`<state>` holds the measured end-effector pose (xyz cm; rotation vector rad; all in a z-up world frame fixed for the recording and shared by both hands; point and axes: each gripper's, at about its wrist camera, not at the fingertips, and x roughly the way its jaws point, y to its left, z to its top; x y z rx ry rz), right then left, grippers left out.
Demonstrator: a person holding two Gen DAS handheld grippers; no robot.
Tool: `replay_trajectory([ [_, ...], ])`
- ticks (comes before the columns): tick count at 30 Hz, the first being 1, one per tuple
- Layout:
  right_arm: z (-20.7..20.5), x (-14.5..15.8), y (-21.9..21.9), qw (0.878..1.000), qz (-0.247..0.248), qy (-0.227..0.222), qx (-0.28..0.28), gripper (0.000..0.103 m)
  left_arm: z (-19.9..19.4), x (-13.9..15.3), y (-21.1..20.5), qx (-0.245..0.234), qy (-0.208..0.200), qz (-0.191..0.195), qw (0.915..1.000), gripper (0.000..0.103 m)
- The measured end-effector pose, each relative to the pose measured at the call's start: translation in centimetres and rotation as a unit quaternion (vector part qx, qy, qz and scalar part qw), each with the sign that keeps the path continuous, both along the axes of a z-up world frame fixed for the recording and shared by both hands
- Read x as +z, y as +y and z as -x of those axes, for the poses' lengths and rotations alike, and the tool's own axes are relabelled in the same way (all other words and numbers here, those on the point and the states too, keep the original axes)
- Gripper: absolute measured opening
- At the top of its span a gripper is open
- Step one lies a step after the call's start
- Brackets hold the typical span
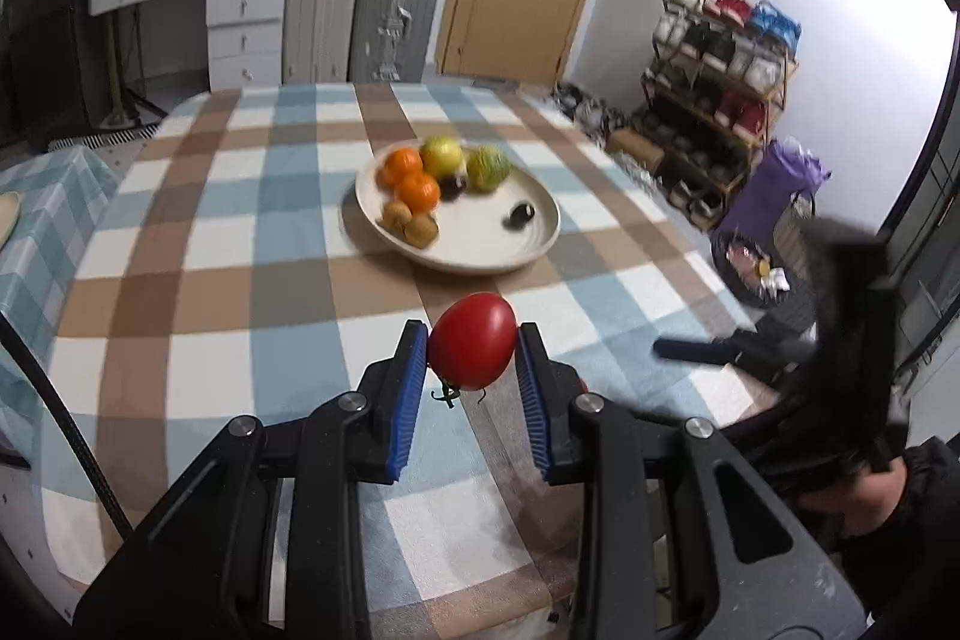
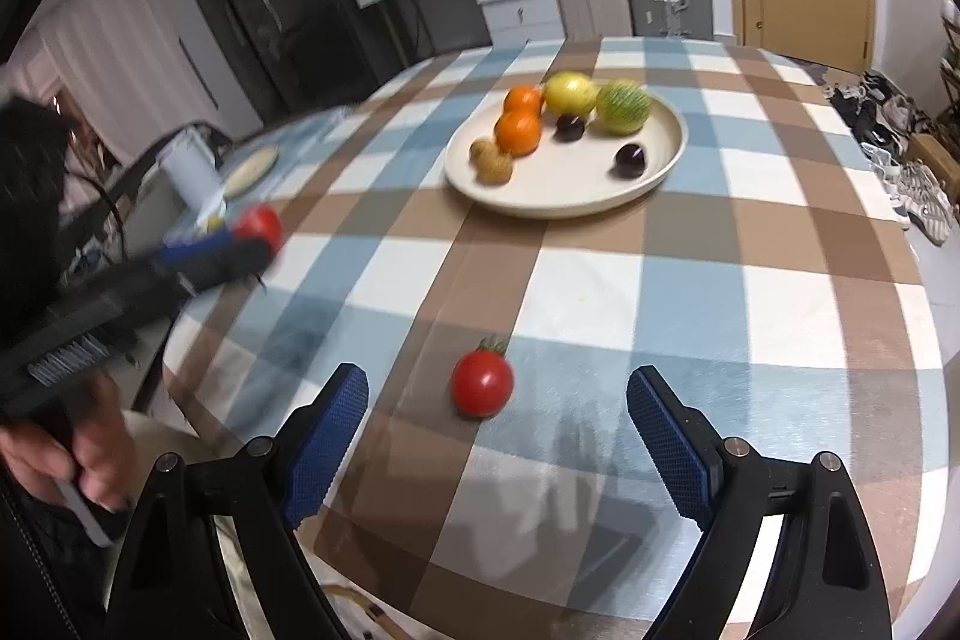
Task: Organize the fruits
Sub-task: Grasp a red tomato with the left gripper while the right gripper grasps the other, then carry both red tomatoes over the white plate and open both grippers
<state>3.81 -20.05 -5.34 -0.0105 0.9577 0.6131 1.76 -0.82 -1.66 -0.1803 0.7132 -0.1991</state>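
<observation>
Tomatoes, two small glossy red ones: the left gripper (image 1: pixel 473 340) is clamped across the round flanks of one tomato (image 1: pixel 473 340), lifted above the checked cloth, short of the cream plate (image 1: pixel 543 232). The other red tomato (image 2: pixel 482 382) lies on the checked tablecloth (image 2: pixel 780 316) between the right gripper's (image 2: pixel 498 394) wide-apart fingers. Light, thin-skinned, probably slick; it likely wants a gentle squeeze across the middle.

Beyond the cream round plate (image 1: pixel 528 253), motion blur is smearing the fruit on it in the left wrist view, so the two small dark round fruits (image 1: pixel 519 215) are staying unidentifiable. Left of that plate in the right wrist view, the left gripper (image 2: pixel 255 241) is blurring, its red tomato (image 2: pixel 259 224) partly hidden.
</observation>
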Motion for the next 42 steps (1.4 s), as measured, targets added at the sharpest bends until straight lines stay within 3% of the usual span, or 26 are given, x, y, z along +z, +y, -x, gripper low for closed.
replay_trajectory([
  [4,-0.2,-1.2,1.3,1.0,0.017,0.011,0.016,0.089,0.2,0.4,0.7,0.001,0.005,0.014,0.9999,0.027],
  [6,-0.4,-1.7,1.8,0.999,0.028,0.016,0.02,0.081,0.1,0.3,0.9,0.0,0.013,0.024,0.9996,0.027],
  [9,-0.8,-2.5,2.4,0.999,0.038,0.026,0.019,0.079,0.0,0.1,1.2,-0.001,0.021,0.041,0.999,0.027],
  [14,-1.1,-2.6,3.2,0.999,0.047,0.017,0.016,0.072,-0.1,-0.1,1.4,0.0,0.029,0.049,0.9984,0.027],
  [19,-1.6,-3.4,3.9,0.998,0.053,0.032,0.018,0.05,-0.1,-0.3,1.4,0.0,0.033,0.052,0.9981,0.027],
  [21,-1.8,-3.6,4.0,0.997,0.06,0.034,0.018,0.031,-0.1,-0.3,1.4,0.002,0.032,0.052,0.9981,0.027],
  [27,-1.4,-2.9,3.6,0.998,0.058,0.018,0.016,0.03,-0.5,-0.9,0.9,0.003,0.04,0.044,0.9982,0.027],
  [32,-1.7,-1.8,2.5,0.999,0.028,0.016,0.002,0.03,-2.6,-0.1,0.1,0.001,0.038,0.029,0.9989,0.027],
  [36,-1.9,-0.6,1.6,1.0,0.0,0.011,-0.004,0.03,-5.1,1.1,-0.9,-0.01,0.03,0.011,0.9994,0.027],
  [42,-2.7,3.0,-0.9,0.998,-0.065,-0.016,-0.023,0.03,-10.7,1.9,-2.3,-0.015,0.037,0.022,0.999,0.027],
])
